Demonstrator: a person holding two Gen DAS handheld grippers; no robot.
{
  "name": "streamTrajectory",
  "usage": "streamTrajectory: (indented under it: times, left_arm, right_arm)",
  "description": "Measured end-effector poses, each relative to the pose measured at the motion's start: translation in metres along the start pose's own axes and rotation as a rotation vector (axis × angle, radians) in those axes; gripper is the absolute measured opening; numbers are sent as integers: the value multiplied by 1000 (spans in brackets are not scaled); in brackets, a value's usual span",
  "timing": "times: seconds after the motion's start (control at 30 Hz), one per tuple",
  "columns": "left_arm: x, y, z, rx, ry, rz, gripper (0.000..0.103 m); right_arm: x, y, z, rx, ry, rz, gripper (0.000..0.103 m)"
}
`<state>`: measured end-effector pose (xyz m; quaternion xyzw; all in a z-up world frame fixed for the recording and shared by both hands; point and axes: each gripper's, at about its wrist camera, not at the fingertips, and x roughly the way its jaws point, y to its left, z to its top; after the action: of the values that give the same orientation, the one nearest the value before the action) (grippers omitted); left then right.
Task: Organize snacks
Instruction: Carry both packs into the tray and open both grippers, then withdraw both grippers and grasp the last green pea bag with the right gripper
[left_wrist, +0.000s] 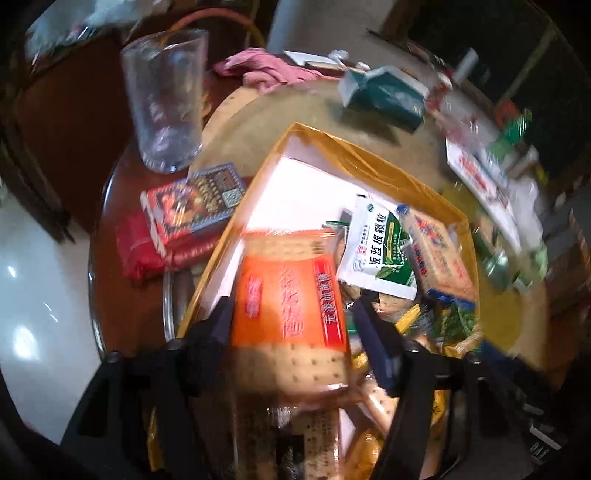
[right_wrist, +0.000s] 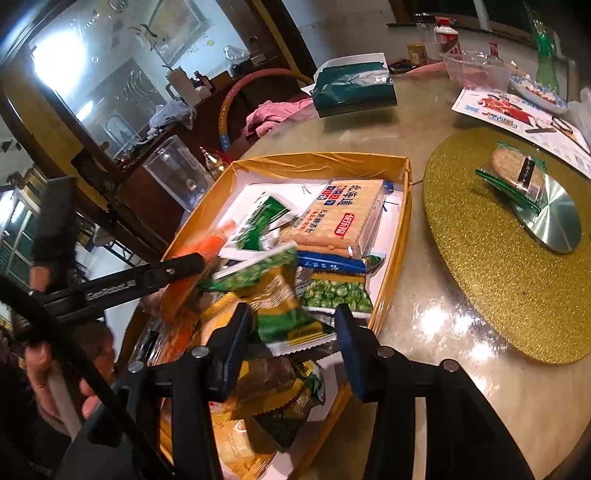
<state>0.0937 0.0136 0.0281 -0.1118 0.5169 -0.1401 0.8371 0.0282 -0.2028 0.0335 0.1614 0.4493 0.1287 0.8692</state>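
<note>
A yellow-rimmed box (left_wrist: 332, 147) with a white floor stands on the round table and holds several snack packs. My left gripper (left_wrist: 291, 310) hangs over its near end, open. An orange cracker pack (left_wrist: 288, 291) sits blurred between the jaws, with a sliver of gap at the right finger. In the right wrist view, one left finger (right_wrist: 177, 267) lies across that orange pack (right_wrist: 207, 247). My right gripper (right_wrist: 292, 314) is open above the box (right_wrist: 332, 158), straddling a green and yellow snack packet (right_wrist: 280, 317) that rests on the pile. A large cracker pack (right_wrist: 343, 218) and a green pea packet (right_wrist: 336, 291) lie beyond.
A tall clear glass (left_wrist: 166, 99) and red packets (left_wrist: 184, 214) stand left of the box. Behind it are a dark green carton (left_wrist: 384, 96) and a pink cloth (left_wrist: 266, 68). A gold round mat (right_wrist: 498, 288) at the right carries a wrapped biscuit (right_wrist: 517, 177). A person's hand (right_wrist: 48, 380) shows at the left.
</note>
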Motion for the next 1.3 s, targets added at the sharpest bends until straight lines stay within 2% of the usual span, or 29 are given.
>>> streamTrajectory:
  times: [0.03, 0.1, 0.27, 0.4, 0.5, 0.6, 0.77, 0.87, 0.97, 1.13, 1.3]
  left_arm:
    - [-6, 4, -2, -34, -16, -23, 78]
    - [-20, 7, -11, -63, -59, -38, 80]
    - [-62, -20, -55, -38, -186, 8, 81]
    - [-81, -61, -96, 38, -226, -19, 83]
    - [-80, -93, -115, 87, -211, -50, 83]
    - [-74, -127, -131, 151, -172, -102, 83]
    - [-62, -172, -145, 248, -146, -91, 83]
    - [-57, -188, -150, 272, -127, -104, 83]
    - [-53, -202, -157, 298, -120, -85, 83]
    - [-53, -213, -170, 317, -110, -97, 83]
    - [-48, -223, -178, 323, -77, -124, 83]
  right_arm:
    - [-3, 0, -2, 0, -6, 11, 59]
    - [-13, 0, -6, -14, -24, 36, 67]
    - [-38, 0, -24, -48, -56, 93, 68]
    - [-57, -19, -41, -25, -48, 140, 71]
    - [-74, -43, -52, 19, -65, 136, 71]
    - [-92, -68, -65, 53, -92, 76, 71]
    - [-114, -116, -88, 146, -112, 42, 71]
    - [-126, -137, -101, 178, -122, -34, 71]
    - [-135, -154, -106, 179, -118, -81, 71]
    - [-150, -189, -105, 301, -125, -58, 71]
    - [-170, -206, -92, 318, -153, -60, 71]
